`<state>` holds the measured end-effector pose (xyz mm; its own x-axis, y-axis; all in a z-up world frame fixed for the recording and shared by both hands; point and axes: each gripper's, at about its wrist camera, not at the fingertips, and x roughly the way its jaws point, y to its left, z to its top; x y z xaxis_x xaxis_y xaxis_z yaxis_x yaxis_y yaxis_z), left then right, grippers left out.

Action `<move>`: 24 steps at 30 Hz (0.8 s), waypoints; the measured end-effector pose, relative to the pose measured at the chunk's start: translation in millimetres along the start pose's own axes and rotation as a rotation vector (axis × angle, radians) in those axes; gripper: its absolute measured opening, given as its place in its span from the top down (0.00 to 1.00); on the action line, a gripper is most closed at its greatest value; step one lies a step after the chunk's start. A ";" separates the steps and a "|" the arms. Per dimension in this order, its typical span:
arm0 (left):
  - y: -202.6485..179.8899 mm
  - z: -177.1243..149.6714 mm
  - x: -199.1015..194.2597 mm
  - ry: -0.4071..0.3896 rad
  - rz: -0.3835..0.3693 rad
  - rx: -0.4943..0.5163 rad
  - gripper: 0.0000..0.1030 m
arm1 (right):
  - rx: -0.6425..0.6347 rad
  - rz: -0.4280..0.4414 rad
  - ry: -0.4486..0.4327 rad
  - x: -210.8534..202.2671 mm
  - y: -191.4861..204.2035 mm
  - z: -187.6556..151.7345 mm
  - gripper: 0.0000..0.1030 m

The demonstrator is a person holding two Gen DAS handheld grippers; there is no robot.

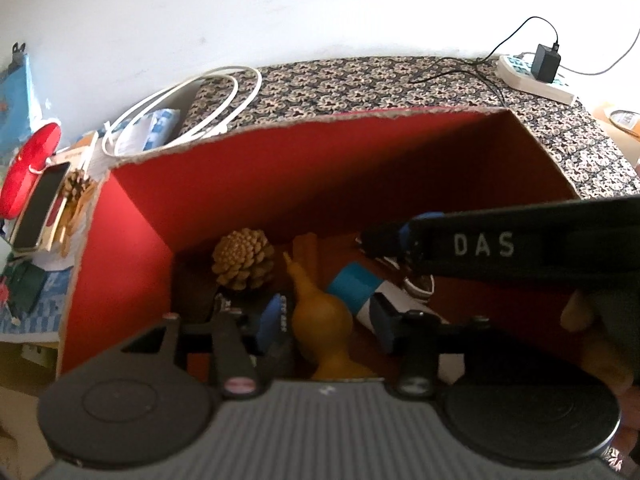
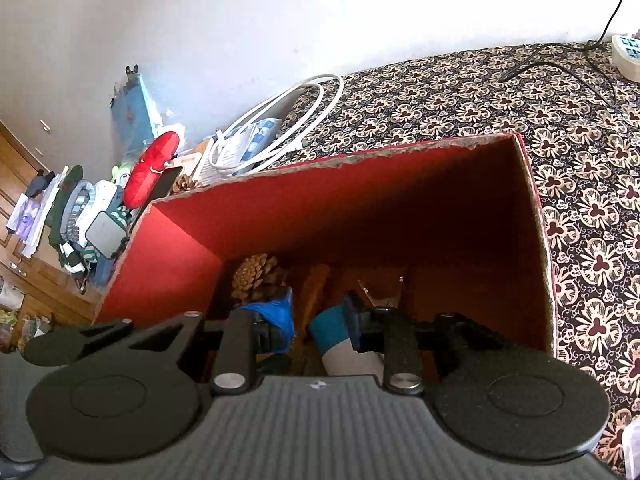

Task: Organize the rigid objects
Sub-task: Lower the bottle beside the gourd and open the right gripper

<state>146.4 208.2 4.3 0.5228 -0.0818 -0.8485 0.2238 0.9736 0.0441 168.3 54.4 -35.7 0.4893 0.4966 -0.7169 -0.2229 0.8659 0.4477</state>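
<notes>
A: Right, left wrist view first. What shows?

B: Both tools dip into a red cardboard box (image 1: 248,184) on a patterned cloth (image 1: 360,84). The left gripper (image 1: 324,320) stands wide around a yellow gourd (image 1: 320,320), its pads clear of it, likely a release. A pine cone (image 1: 243,258) sits in the far corner; a blue-and-white tube (image 1: 360,292) lies just beside the gourd. The right gripper (image 1: 384,240) reaches across from the right; I cannot tell its state here.

A: And the right wrist view?

B: The right gripper (image 2: 320,320) is narrow, the tube (image 2: 340,340) between its jaws; whether they pinch it I cannot tell. The box's torn far rim (image 2: 360,156) and tall walls leave lifting straight up as the only open way out.
</notes>
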 end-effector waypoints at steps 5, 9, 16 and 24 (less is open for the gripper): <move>2.3 -1.8 -4.2 -0.009 0.026 -0.019 0.44 | -0.004 -0.009 -0.010 -0.6 -0.6 -0.5 0.89; 2.1 -4.2 -8.4 -0.009 0.061 -0.021 0.42 | -0.007 -0.013 -0.029 -3.3 -0.4 -2.2 0.89; 0.6 -10.5 -21.7 -0.011 0.115 -0.032 0.42 | -0.021 -0.027 -0.069 -8.1 2.1 -4.2 0.89; 1.3 -16.0 -39.5 -0.027 0.164 -0.057 0.39 | -0.035 -0.100 -0.160 -27.7 9.9 -14.8 0.89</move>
<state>112.9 216.0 29.4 0.5707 0.0739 -0.8178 0.0871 0.9849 0.1498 140.0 50.1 -19.4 0.6377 0.3951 -0.6613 -0.1947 0.9133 0.3578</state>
